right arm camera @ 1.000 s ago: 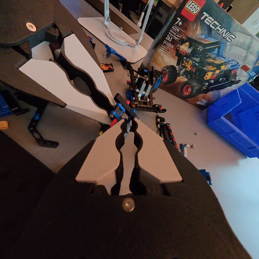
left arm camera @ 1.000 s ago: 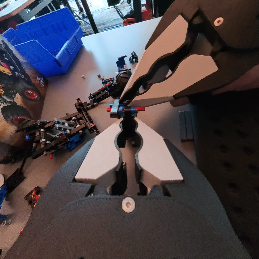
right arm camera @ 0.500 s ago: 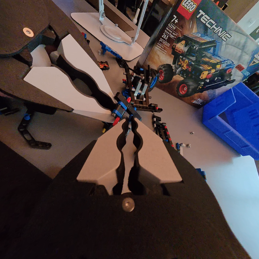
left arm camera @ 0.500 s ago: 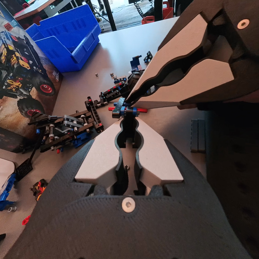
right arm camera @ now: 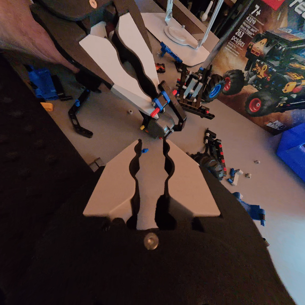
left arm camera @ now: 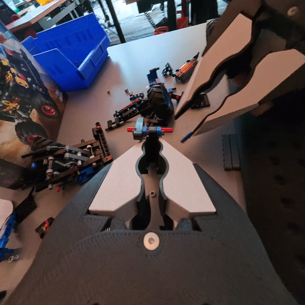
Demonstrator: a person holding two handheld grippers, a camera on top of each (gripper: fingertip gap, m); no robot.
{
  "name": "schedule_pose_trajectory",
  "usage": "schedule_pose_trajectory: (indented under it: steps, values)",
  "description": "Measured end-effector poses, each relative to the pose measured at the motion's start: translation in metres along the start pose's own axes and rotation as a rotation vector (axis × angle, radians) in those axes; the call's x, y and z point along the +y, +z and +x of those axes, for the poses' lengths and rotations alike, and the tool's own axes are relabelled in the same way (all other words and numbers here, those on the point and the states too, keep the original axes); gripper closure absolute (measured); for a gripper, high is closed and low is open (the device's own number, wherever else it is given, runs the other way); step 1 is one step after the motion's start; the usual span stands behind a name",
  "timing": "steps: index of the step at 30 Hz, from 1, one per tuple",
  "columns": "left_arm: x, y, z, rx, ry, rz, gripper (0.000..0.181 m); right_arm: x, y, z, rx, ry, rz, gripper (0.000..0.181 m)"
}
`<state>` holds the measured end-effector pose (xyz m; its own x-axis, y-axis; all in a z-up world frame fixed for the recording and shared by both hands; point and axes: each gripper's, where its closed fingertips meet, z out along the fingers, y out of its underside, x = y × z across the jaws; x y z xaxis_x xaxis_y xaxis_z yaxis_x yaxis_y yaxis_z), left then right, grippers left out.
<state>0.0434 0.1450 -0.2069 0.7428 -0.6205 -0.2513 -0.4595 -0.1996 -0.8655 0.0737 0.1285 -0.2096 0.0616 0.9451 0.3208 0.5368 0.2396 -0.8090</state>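
I note the left gripper [left arm camera: 151,140] with fingers drawn close, clamped at the tips and held level. My right gripper [right arm camera: 151,142] stands with fingers parted, a clear gap between them, angled in from the right. A hand [right arm camera: 24,38] grips the left unit's body.

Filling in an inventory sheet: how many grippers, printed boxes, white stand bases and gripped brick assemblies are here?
Grey-fingered two-finger grippers: 2 (left gripper, right gripper)
Printed cardboard box: 1
White flat stand base: 1
Gripped black-and-blue brick assembly on a red axle: 1
Total: 5
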Motion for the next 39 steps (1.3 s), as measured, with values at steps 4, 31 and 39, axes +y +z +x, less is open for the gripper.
schedule_pose_trajectory:
  steps: [4, 31, 39]
  values:
    - [-0.001, 0.000, 0.003, 0.014, 0.035, 0.013, 0.176, -0.010, -0.008, 0.001, -0.008, 0.009, 0.068, 0.156]
    - [-0.022, -0.014, -0.024, -0.154, -0.198, 0.103, 0.176, -0.059, 0.012, 0.020, 0.430, -0.250, 0.027, 0.181]
    - [-0.039, -0.028, -0.020, -0.163, -0.137, 0.187, 0.176, -0.056, 0.000, -0.006, 0.308, -0.184, 0.127, 0.181]
